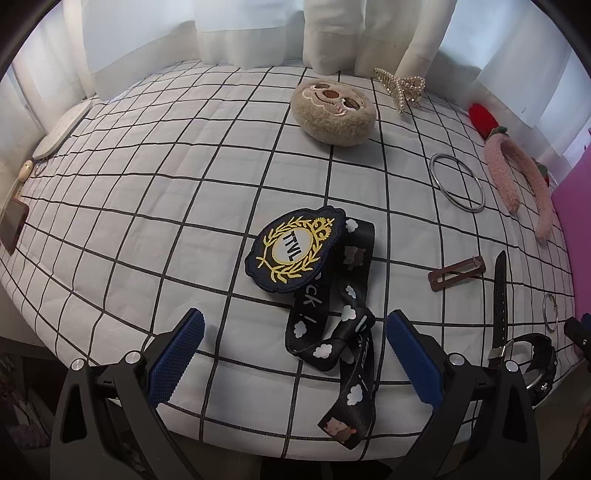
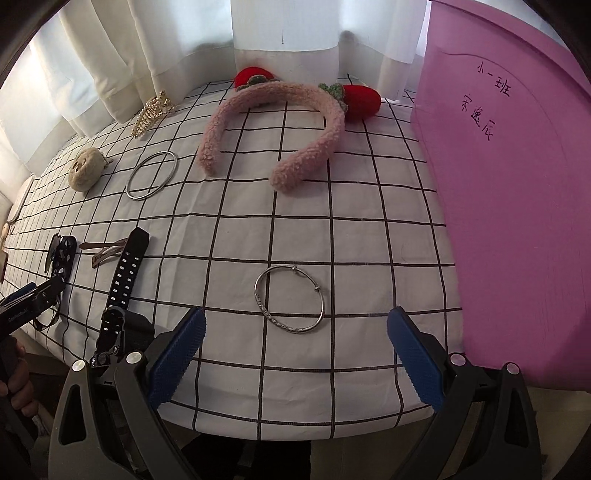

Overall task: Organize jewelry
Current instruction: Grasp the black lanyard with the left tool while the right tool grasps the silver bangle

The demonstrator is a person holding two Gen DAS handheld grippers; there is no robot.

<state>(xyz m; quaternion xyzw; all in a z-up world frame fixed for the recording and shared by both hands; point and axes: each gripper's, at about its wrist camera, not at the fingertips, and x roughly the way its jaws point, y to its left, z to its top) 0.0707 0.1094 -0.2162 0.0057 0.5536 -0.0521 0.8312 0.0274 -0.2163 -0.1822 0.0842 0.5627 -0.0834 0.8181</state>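
Note:
My left gripper [image 1: 293,328] is open and empty, just in front of a black cloud-print lanyard [image 1: 343,325] with a navy and gold badge [image 1: 295,254]. My right gripper [image 2: 295,328] is open and empty; a patterned silver bangle [image 2: 290,300] lies flat between and just beyond its fingertips. A plain silver bangle [image 2: 152,181], a pink fuzzy headband with red strawberries [image 2: 273,125], a gold pearl hair claw [image 2: 151,110], a brown hair clip [image 2: 107,253], a black watch [image 2: 123,280] and a beige plush pouch [image 2: 85,168] lie spread on the checked cloth.
A pink box [image 2: 517,192] with handwritten characters stands at the right of the table. White curtains [image 2: 284,29] hang along the back edge. A phone [image 1: 13,225] and a white object [image 1: 61,129] lie at the far left. The table's front edge runs just under both grippers.

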